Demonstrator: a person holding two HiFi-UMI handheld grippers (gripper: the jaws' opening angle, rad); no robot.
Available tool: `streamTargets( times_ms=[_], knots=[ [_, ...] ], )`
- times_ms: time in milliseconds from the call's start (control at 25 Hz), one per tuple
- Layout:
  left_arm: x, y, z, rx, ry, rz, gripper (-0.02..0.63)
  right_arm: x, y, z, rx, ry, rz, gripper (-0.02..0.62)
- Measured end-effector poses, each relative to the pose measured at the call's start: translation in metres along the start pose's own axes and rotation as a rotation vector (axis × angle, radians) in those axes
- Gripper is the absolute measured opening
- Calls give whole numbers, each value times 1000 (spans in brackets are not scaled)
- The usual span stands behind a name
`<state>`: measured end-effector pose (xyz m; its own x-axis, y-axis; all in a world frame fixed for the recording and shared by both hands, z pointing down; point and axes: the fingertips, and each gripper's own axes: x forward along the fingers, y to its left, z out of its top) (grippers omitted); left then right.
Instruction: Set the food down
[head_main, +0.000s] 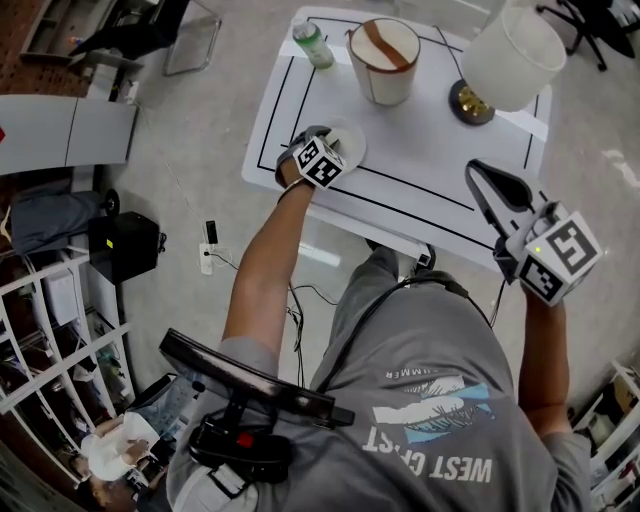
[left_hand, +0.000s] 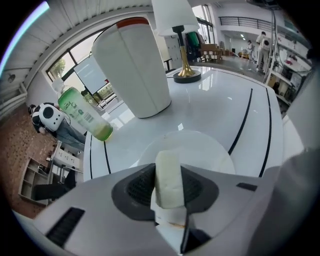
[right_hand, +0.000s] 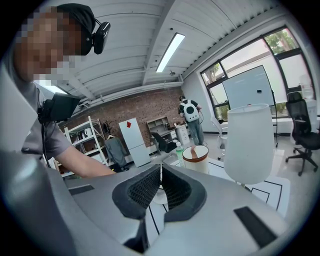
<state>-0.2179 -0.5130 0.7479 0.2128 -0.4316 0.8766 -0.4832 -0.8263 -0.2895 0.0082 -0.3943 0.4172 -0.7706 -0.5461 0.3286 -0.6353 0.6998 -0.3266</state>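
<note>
Left gripper is pinching the pale food over the plate, near-left on the table. Right gripper is pressed together and empty, off the near-right corner. Farther back stand a bottle, canister and lamp.

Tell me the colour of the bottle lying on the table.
Translucent green with a paler printed label. The bottle shows best in the left gripper view.
</note>
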Motion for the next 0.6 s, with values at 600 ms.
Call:
streamTargets(
  times_ms=[600],
  knots=[
    [10,-2,4,326,63,136,109,3,-4,-7,12,16,8,9]
  ],
)
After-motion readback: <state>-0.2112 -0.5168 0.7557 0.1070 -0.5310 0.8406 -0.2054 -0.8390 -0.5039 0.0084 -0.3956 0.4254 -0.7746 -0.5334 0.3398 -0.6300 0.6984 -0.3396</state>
